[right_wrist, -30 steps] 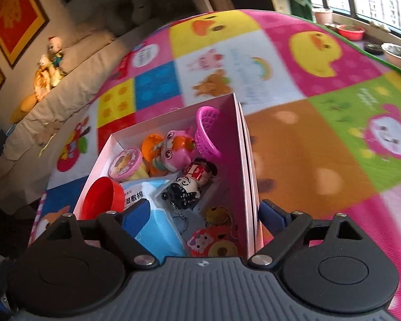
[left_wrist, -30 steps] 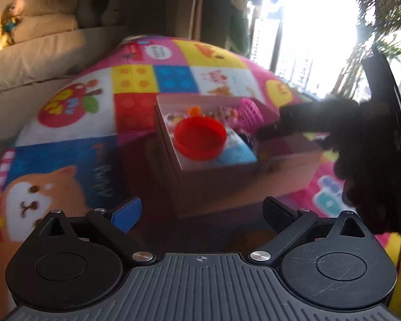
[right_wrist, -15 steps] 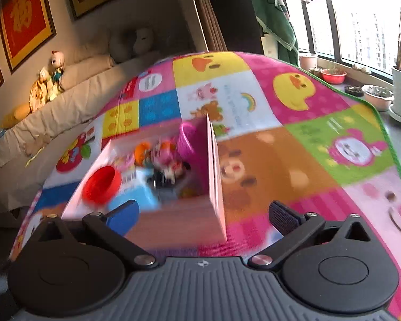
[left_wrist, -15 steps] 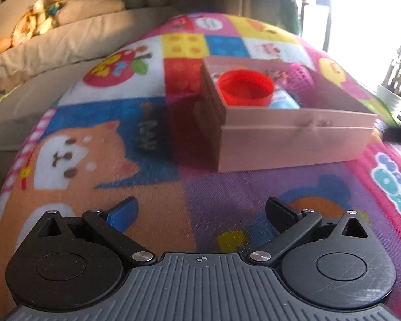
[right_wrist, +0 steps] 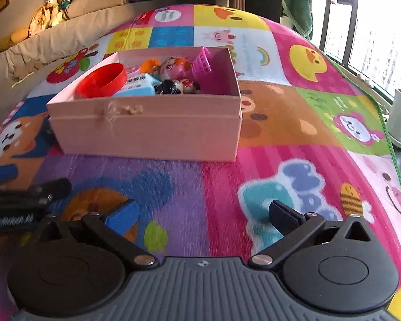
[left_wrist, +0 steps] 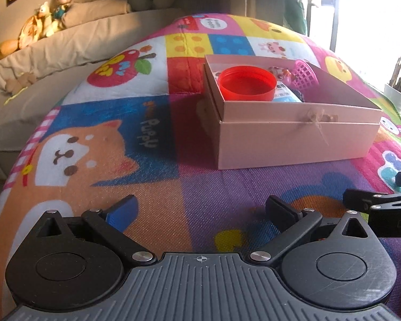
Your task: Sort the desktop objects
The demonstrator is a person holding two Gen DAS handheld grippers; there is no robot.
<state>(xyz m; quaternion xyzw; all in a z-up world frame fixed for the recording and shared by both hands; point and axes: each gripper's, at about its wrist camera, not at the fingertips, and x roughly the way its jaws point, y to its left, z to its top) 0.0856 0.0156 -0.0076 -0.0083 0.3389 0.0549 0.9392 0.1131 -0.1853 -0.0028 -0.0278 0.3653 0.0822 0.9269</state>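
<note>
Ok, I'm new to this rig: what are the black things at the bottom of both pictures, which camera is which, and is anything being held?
There is no robot arm. A person holds a two-finger gripper in each hand, and each gripper carries a fisheye camera looking along its fingers. One picture is from the left gripper, the other from the right gripper; the black shapes at the bottom are each gripper's own body and fingers. Each camera also catches the other gripper at its edge. Both stand open with nothing between the fingers, only the play mat below. On the mat sits a pink box, open on top, holding a red lid, a pink basket, a blue packet and small toy figures. Beyond is a sofa.
</note>
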